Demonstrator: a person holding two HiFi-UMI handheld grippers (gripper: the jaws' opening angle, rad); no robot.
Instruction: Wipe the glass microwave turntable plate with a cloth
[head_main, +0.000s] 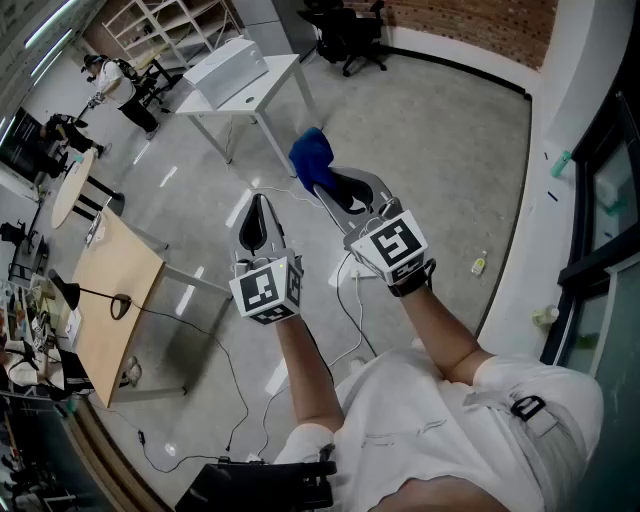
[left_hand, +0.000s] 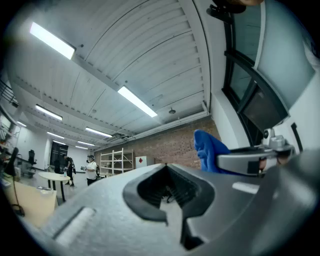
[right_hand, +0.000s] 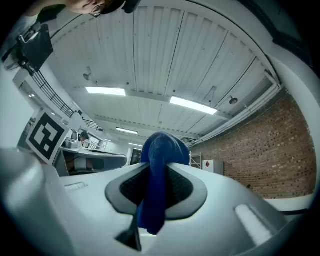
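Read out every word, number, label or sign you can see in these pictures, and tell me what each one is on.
No text can be read in any view.
The left marker cube, on the left gripper: black-and-white square pattern, no letters.
The right marker cube, on the right gripper: pattern only.
The red sign by the brick wall: too small to read.
The blue cloth: no label showing.

Cloth (right_hand: 159, 165): blue knit, matt. Floor (head_main: 420, 130): smooth, glossy grey.
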